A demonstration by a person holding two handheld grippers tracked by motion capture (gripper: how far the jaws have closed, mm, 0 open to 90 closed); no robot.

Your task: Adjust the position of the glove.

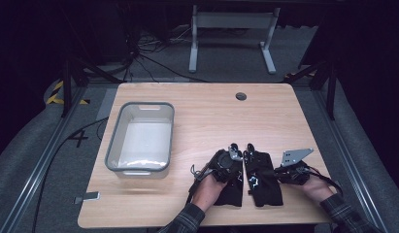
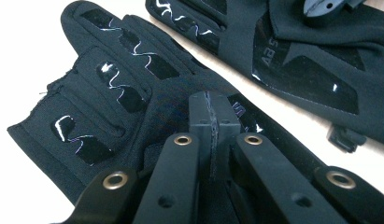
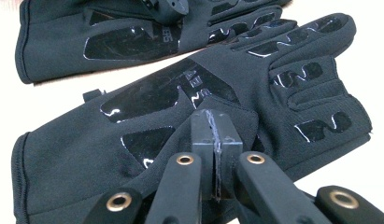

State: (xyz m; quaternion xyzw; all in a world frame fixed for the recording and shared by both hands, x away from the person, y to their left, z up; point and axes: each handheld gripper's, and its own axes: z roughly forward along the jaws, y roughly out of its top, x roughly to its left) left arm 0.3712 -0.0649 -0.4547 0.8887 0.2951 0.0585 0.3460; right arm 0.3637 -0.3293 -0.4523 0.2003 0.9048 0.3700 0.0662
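Two black gloves lie side by side, palms up with glossy grip patches, near the table's front edge. My left gripper [image 1: 237,170] is shut, its jaws pressed together, with the tips down on the left glove [image 1: 230,188] [image 2: 119,93]. My right gripper [image 1: 273,173] is shut too, its tips resting on the palm of the right glove [image 1: 265,183] [image 3: 255,88]. Whether either pinches fabric I cannot tell. Each gripper view also shows the other glove [image 2: 311,60] [image 3: 110,37] and the other gripper's tip [image 2: 327,7] [image 3: 166,9].
A grey-rimmed bin [image 1: 109,150] with nothing in it stands on the left half of the wooden table. A small metal piece [image 1: 88,197] lies at the front left corner. A cable hole [image 1: 241,96] sits near the far edge.
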